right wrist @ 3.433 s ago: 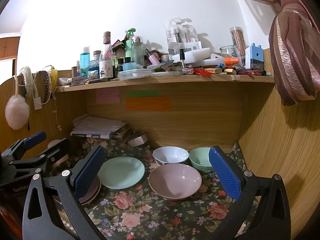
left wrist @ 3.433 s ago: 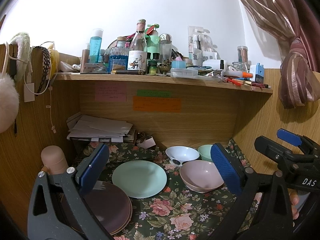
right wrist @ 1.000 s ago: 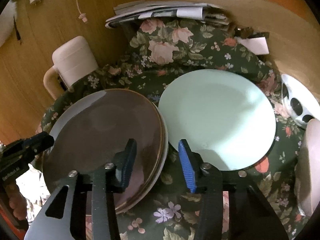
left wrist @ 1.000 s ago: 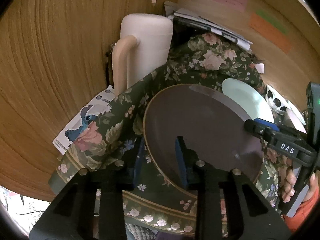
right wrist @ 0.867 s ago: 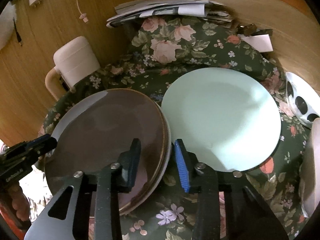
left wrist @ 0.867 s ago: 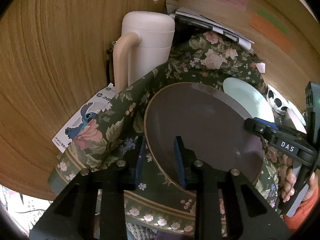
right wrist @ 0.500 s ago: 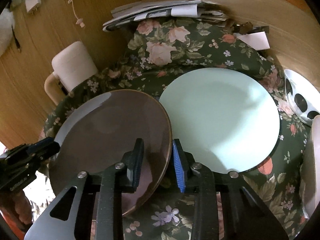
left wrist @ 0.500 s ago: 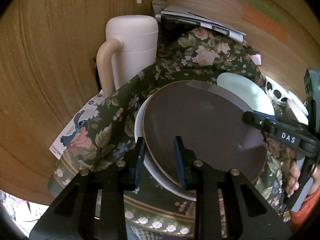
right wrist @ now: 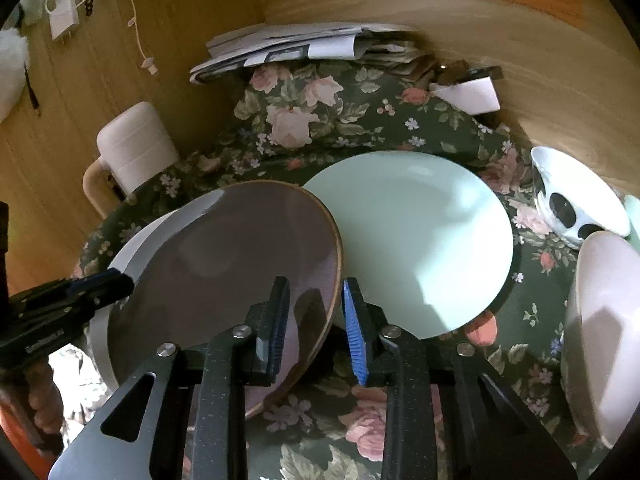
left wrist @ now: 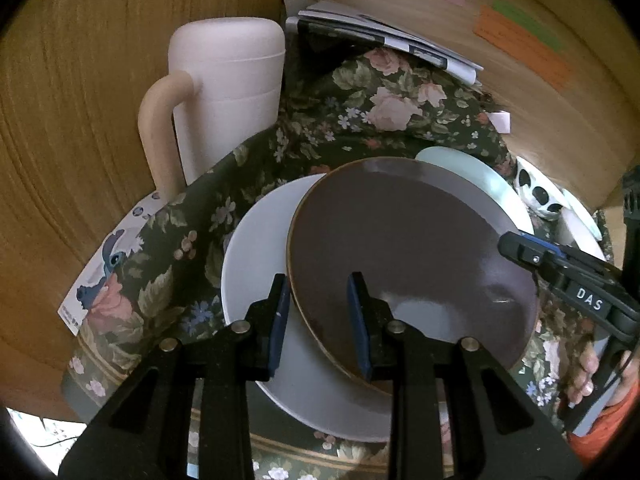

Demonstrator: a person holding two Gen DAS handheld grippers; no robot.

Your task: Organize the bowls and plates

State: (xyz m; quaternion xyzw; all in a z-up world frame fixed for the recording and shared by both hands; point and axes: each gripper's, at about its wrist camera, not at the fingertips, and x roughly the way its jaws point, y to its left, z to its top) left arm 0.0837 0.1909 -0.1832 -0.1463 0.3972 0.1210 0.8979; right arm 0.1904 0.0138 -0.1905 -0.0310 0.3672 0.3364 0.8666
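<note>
A brown plate point(left wrist: 408, 256) is held off the table by both grippers, one on each side of its rim. My left gripper point(left wrist: 320, 312) is shut on its left rim. My right gripper point(right wrist: 314, 316) is shut on its right rim point(right wrist: 334, 280). The plate point(right wrist: 232, 264) is raised above a white plate point(left wrist: 260, 264) that lies on the floral cloth, and its far edge overlaps a mint green plate point(right wrist: 416, 240). The white plate also shows at the left of the right wrist view point(right wrist: 132, 248).
A cream mug point(left wrist: 224, 92) stands at the left against the wooden wall. A stack of papers point(right wrist: 296, 48) lies at the back. A white bowl with dark spots point(right wrist: 576, 204) and a pink bowl point(right wrist: 600, 332) sit at the right.
The brown plate has been lifted off the white plate and shifted right toward the mint plate. Both grippers rose with it, uncovering more of the white plate.
</note>
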